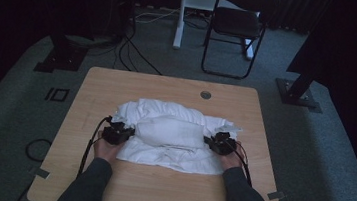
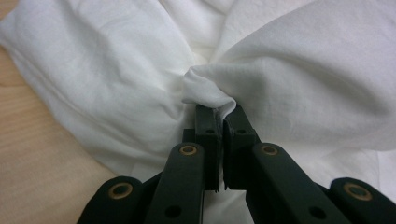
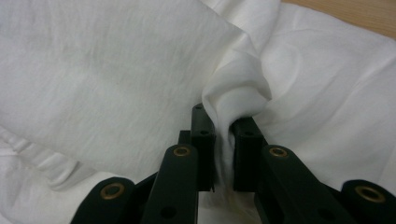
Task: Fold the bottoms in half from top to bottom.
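A: Dim room, grey carpet, wooden table [image 1: 157, 189] in the middle, black folding chair [image 1: 235, 26] behind it near a white desk leg [image 1: 180, 15]. Cables on the floor at the far left.

B: Main object?

A: White cloth [image 1: 173, 135], crumpled and part folded, lying mid-table, a bit toward the person's side. A folded layer sits on top, rumpled edges stick out at both ends.

B: Left tongs?

A: Left gripper [image 1: 118, 133] at the cloth's left end, held in the person's left hand [image 1: 103, 148]. In the left gripper view [image 2: 220, 116] the jaws are pressed nearly together with a pinch of the white cloth [image 2: 140, 70] bunched between the tips. Bare tabletop [image 2: 32, 163] shows on the left of that view.

B: Right?

A: Right gripper [image 1: 221, 142] at the cloth's right end, right hand [image 1: 230, 160] behind it. In the right gripper view [image 3: 224, 126] the jaws are narrow and clamp a thicker fold of the cloth [image 3: 116, 70], which bulges up above the tips. Strip of table [image 3: 355, 14] at the top right corner there.

B: Arms?

A: Dark sleeves [image 1: 87, 186] come in from the bottom edge, one each side of the cloth.
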`<state>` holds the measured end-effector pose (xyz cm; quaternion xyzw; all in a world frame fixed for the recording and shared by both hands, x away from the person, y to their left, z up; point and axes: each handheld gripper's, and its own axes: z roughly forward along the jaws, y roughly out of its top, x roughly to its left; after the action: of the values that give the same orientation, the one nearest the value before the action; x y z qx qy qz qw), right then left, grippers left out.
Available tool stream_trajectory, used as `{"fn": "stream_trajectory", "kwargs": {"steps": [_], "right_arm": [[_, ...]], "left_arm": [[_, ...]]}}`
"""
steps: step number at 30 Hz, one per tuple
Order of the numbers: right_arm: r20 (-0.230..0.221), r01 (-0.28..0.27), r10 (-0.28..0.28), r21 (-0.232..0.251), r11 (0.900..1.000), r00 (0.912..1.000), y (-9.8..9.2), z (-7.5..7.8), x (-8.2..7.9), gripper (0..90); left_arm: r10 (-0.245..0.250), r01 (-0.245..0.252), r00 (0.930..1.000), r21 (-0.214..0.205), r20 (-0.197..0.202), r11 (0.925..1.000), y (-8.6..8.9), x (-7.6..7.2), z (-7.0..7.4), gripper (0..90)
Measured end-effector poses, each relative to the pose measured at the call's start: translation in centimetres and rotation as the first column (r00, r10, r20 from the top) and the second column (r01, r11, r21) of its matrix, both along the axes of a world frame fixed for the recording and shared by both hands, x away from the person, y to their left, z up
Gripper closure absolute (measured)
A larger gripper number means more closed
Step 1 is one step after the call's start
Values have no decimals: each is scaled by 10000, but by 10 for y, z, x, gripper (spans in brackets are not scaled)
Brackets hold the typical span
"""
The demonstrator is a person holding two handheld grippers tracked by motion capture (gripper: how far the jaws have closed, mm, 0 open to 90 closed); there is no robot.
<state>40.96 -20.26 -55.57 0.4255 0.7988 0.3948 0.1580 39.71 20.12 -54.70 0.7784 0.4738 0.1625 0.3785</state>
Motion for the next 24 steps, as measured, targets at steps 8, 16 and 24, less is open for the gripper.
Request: {"fn": "stream_trajectory", "kwargs": {"steps": [8, 16, 24], "right_arm": [[453, 122, -150, 611, 9981, 9989, -14, 25, 3, 830], [2438, -196, -285, 1928, 9810, 9694, -36, 80, -22, 830], [2101, -643, 218, 1975, 9782, 9774, -55, 68, -59, 406]], "left_arm": [[269, -158, 9968, -1451, 747, 9893, 19, -1, 44, 881], [-251, 863, 9722, -2570, 2327, 9625, 33, -42, 102, 881], [-88, 759, 9780, -3165, 2082, 9456, 54, -62, 91, 591]]}}
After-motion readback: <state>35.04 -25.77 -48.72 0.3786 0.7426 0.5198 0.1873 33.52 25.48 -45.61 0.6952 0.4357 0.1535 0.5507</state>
